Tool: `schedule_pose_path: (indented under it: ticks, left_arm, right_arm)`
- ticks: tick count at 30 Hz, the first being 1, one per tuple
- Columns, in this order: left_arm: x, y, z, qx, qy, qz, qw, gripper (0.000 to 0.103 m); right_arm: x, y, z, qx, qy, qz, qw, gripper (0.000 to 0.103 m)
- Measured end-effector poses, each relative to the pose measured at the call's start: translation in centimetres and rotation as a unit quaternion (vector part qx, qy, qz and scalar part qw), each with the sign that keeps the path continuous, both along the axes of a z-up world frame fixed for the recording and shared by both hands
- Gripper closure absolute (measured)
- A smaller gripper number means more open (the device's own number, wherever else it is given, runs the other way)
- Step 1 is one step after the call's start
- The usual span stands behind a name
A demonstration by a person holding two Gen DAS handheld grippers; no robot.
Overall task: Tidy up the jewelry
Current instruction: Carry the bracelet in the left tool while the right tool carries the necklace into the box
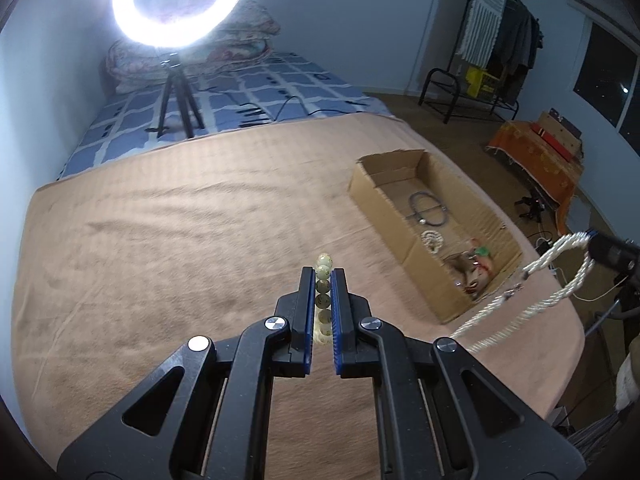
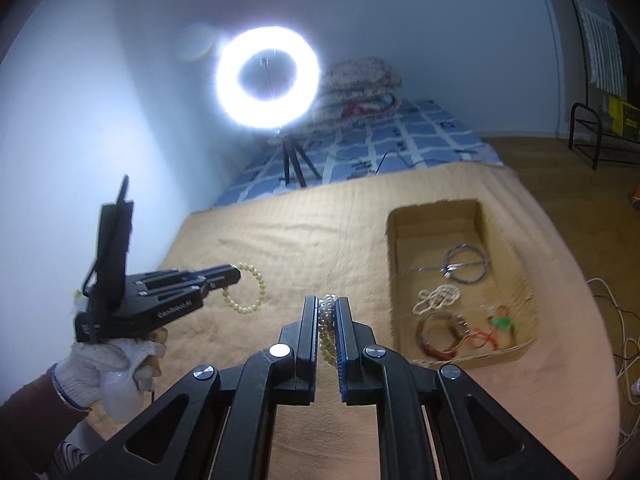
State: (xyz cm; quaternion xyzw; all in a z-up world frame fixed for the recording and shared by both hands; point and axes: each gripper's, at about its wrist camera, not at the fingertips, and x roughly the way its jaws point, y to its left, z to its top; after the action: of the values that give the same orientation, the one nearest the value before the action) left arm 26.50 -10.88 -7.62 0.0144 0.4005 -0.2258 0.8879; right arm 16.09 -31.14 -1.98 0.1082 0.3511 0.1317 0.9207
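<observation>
Pinching a yellow bead bracelet (image 2: pixel 250 290), the left gripper (image 1: pixel 323 276) is squeezed tight above the tan blanket (image 1: pixel 180 240). Beside it, the right gripper (image 2: pixel 327 304) squeezes a pearl necklace (image 1: pixel 540 280). More jewelry lies in the cardboard box (image 2: pixel 400 264) nearby.

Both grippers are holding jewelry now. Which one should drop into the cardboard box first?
Right, probably. The right gripper, shut on a pearl necklace, sits just beside the cardboard box. The left gripper, holding a yellow bead bracelet, is farther off and would have to cross over.
</observation>
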Motion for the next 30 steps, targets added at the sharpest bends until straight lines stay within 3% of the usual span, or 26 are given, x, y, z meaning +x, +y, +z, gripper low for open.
schedule_pose_path:
  ticks: [9,17,30]
  left_arm:
    - [-0.3,-3.9,1.1,-0.007,-0.008,-0.032,0.9994,0.098]
    - [1.1,-7.2,2.4,-0.015,-0.017,-0.051,0.9984,0.098]
    - [4.4,-13.0,2.6,-0.021,-0.017,-0.073,0.997,0.098]
  right_arm:
    - [-1.6,-4.4,4.1,0.016,-0.05,-0.031,0.998,0.098]
    - [-0.7,-8.0,6.3,0.02,-0.086,-0.069,0.994,0.098]
    - [2.5,-11.8,3.7,0.006,-0.068,-0.102,0.992,0.098]
